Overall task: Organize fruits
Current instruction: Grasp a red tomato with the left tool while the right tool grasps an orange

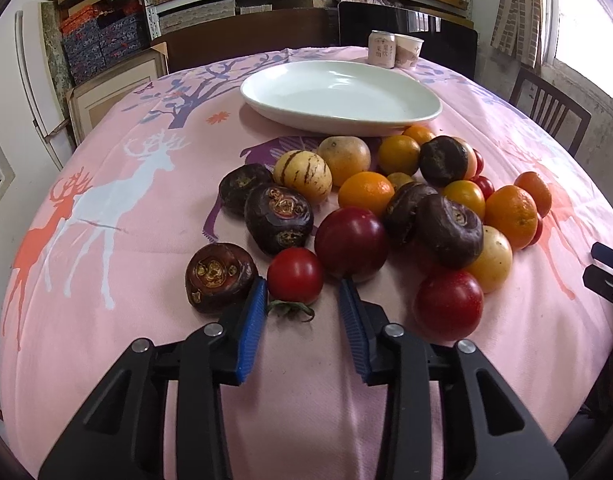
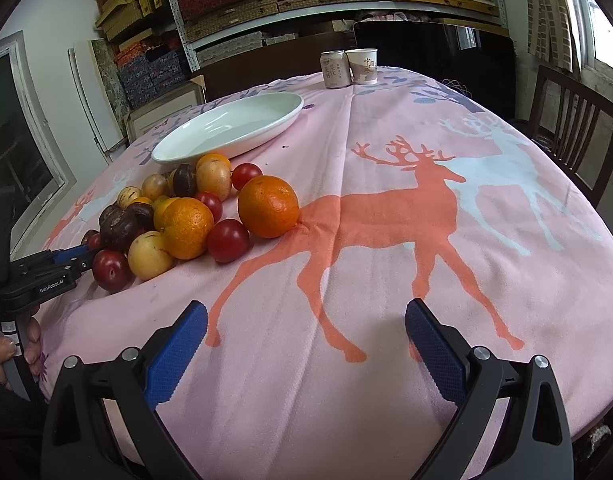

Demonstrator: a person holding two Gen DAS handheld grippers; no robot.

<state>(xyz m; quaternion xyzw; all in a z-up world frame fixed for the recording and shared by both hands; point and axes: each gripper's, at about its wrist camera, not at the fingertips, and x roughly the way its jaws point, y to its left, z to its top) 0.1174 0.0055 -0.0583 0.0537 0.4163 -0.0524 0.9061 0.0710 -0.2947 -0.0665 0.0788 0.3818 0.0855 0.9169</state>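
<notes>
A pile of fruit lies on the pink deer tablecloth (image 1: 118,264): dark brown water chestnuts (image 1: 277,218), oranges (image 1: 365,193), red tomatoes and a striped yellow melon (image 1: 302,175). An empty white plate (image 1: 340,96) sits behind the pile, also in the right wrist view (image 2: 230,126). My left gripper (image 1: 302,294) is open, its blue pads either side of a small red tomato (image 1: 294,275) at the pile's near edge. My right gripper (image 2: 306,320) is open and empty over bare cloth, right of the pile. A big orange (image 2: 268,206) is the fruit nearest to it.
A can (image 1: 381,49) and a paper cup (image 1: 408,51) stand at the table's far edge. A dark wooden chair (image 2: 574,120) stands at the right side. Shelves of boxes fill the back wall. The left gripper shows at the right wrist view's left edge (image 2: 72,258).
</notes>
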